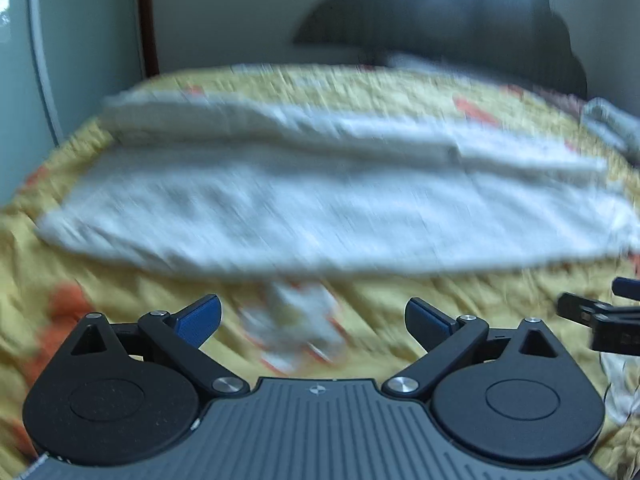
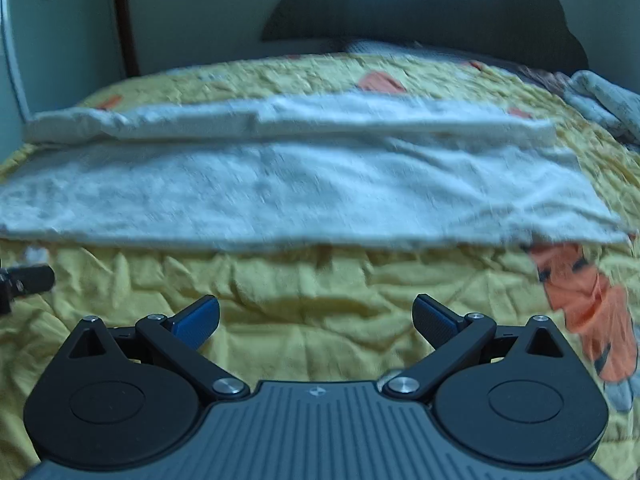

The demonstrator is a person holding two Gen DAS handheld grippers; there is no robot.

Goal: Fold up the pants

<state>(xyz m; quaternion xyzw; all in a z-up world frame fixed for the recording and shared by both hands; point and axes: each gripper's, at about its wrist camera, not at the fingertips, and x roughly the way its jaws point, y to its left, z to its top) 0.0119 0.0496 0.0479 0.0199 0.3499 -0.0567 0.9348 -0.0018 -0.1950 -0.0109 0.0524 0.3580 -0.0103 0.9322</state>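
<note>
White pants (image 1: 320, 200) lie spread sideways across a yellow bedspread (image 1: 400, 320), both legs stretched out one behind the other; the picture is motion-blurred. My left gripper (image 1: 312, 320) hovers open over bare bedspread just short of the pants' near edge, nothing between its blue pads (image 1: 200, 320). In the right wrist view the same pants (image 2: 300, 188) fill the middle, and my right gripper (image 2: 316, 320) is open too, held in front of the near hem. The right gripper's tip (image 1: 600, 316) shows at the left view's right edge; the left gripper's tip (image 2: 24, 280) shows at the right view's left edge.
The bedspread carries orange cartoon prints (image 2: 588, 296). A dark scalloped headboard (image 2: 420, 8) stands at the far end against a pale wall. A crumpled pale blanket (image 2: 604, 100) lies at the far right. A white door or cabinet panel (image 1: 24, 80) borders the bed's left side.
</note>
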